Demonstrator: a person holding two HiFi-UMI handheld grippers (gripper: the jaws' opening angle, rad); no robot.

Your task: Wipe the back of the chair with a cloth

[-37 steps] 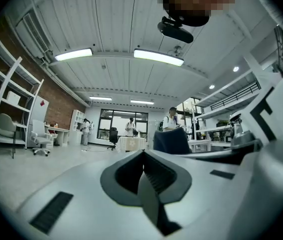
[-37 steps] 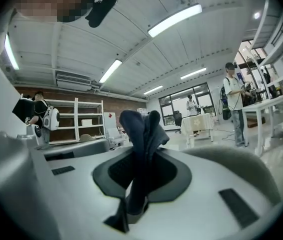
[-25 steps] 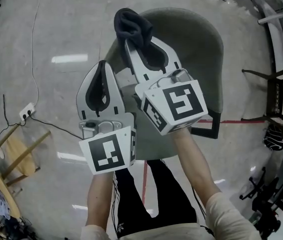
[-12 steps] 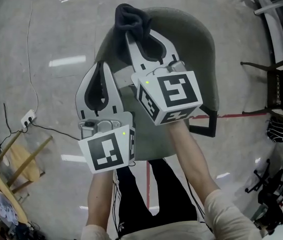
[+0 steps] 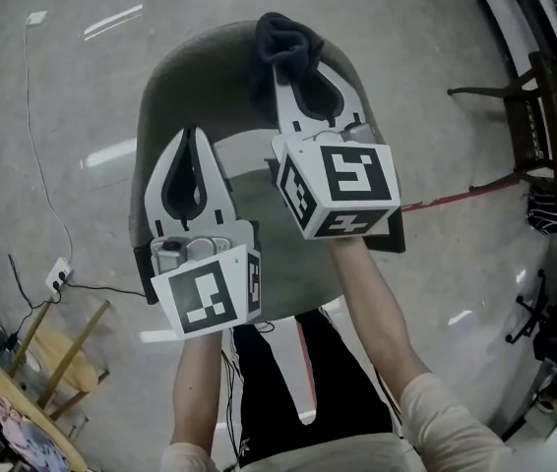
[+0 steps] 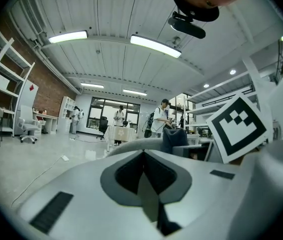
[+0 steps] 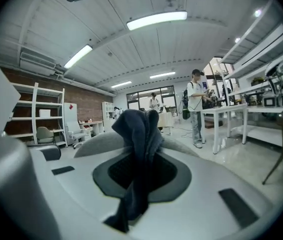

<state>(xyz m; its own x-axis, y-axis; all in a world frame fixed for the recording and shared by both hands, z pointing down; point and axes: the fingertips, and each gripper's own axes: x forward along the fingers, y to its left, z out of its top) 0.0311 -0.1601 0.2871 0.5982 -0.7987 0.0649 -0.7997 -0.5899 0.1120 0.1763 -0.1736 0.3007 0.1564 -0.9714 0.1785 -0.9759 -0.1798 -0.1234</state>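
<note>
A grey-green chair (image 5: 190, 77) with a curved back stands below me in the head view. My right gripper (image 5: 286, 65) is shut on a dark blue cloth (image 5: 282, 39), which bunches out past the jaw tips at the top of the chair back. In the right gripper view the cloth (image 7: 136, 149) hangs between the shut jaws, with the chair back's rim (image 7: 97, 141) just behind. My left gripper (image 5: 188, 136) is shut with nothing in it, over the left part of the chair; its own view shows the jaws (image 6: 144, 156) meeting, the chair rim (image 6: 131, 145) beyond.
A dark wooden chair (image 5: 525, 106) stands at the right. A power strip (image 5: 57, 275) with a cable lies on the floor at left, near a wooden stool (image 5: 57, 357). Red tape (image 5: 456, 193) marks the floor. People stand by tables (image 7: 231, 115) far off.
The view has shifted, so the chair back now sits further left under both grippers. The right gripper and cloth have moved rightward along the top rim of the chair back.
</note>
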